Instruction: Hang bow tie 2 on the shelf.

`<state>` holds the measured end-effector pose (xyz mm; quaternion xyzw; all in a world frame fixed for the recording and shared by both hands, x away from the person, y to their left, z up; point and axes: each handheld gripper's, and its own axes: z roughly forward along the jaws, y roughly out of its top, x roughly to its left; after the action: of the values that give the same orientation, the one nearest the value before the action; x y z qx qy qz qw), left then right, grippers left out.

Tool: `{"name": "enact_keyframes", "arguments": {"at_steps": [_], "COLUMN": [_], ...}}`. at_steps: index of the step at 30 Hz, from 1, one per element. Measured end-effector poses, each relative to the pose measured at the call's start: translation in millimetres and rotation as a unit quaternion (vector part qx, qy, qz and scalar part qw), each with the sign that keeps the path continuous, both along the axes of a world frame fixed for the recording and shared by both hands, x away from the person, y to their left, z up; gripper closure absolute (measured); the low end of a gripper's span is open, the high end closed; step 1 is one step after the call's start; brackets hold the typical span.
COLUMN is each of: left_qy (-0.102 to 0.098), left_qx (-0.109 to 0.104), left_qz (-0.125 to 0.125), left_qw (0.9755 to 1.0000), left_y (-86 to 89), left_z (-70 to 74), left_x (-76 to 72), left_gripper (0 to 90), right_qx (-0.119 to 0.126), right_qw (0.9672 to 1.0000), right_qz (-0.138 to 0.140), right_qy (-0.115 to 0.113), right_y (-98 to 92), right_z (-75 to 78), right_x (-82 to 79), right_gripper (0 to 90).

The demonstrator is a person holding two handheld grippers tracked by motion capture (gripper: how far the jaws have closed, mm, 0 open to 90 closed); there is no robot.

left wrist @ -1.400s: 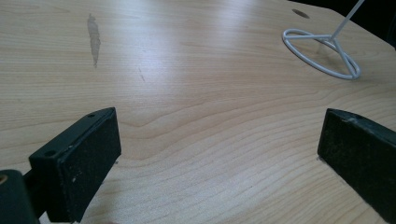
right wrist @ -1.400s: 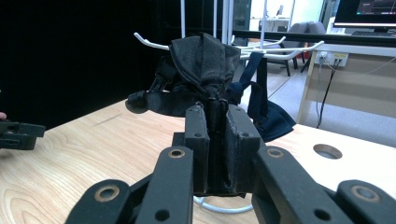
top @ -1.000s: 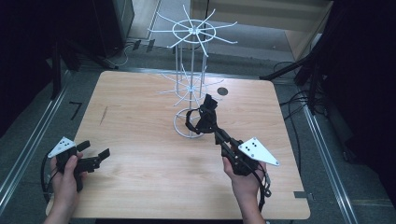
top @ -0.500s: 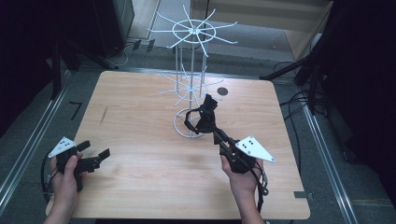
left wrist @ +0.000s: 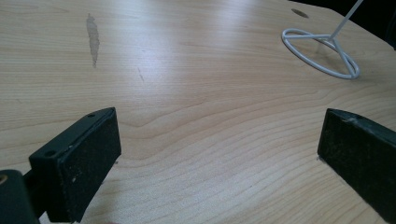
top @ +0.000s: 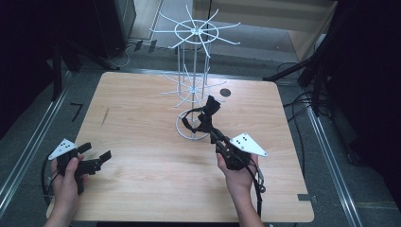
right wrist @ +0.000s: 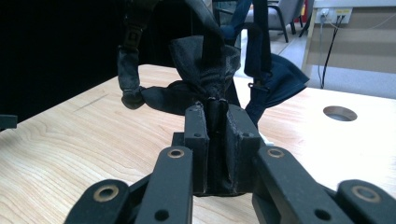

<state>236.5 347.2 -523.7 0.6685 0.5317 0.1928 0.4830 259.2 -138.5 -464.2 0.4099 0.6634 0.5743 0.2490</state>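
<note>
right gripper (top: pixel 211 134): held in the person's right hand (top: pixel 239 175) at the right front of the counter (top: pixel 142 142), pointing away toward the wire stand; fingers (right wrist: pixel 198 135) closed tight on a fold of the black bag, seen close up in the right gripper view with the fabric pinched between the two pads.
black bag (top: pixel 204 118): small dark fabric pouch with straps, bunched up and lifted off the wood, just in front of the stand's base ring; one strap (top: pixel 185 120) loops out to its left over the ring. in the right gripper view (right wrist: pixel 205 60) the cloth rises above the fingers, a strap with a buckle hanging at the left.
wire stand (top: pixel 194 33): white, upright at the middle back of the counter; a spoked wheel of hooks on top, a smaller spoked tier lower down, a round base ring (top: pixel 182 130) on the wood. whether the bag touches the ring, cannot tell.
left gripper (top: pixel 97 158): in the person's left hand (top: pixel 66 182) at the left front corner of the counter, low over the wood, well apart from the bag; fingers (left wrist: pixel 79 158) spread wide with bare wood between them, holding nothing.
left gripper view: base ring (left wrist: pixel 322 51) shows at the upper right, far from the fingers.
counter: pale wood, a round cable hole (top: pixel 225 92) behind the stand to the right, a faint grey smear (left wrist: pixel 93 37) on the left half.
surroundings: dark floor and cables round the counter.
</note>
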Motion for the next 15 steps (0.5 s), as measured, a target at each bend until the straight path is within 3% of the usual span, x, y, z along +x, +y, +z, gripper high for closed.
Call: {"name": "enact_keyframes", "arguments": {"at_steps": [15], "left_qy": [-0.002], "left_qx": [0.001], "left_qz": [0.0], "left_qw": [1.0], "left_y": [-0.2], "left_z": [0.0], "left_x": [-0.2], "left_gripper": [0.0], "right_qx": [0.001], "right_qw": [0.9999], "right_qz": [-0.009], "right_qy": [0.012], "right_y": [15.5], "right_z": [-3.0], "right_x": [15.2], "right_gripper": [81.4]}}
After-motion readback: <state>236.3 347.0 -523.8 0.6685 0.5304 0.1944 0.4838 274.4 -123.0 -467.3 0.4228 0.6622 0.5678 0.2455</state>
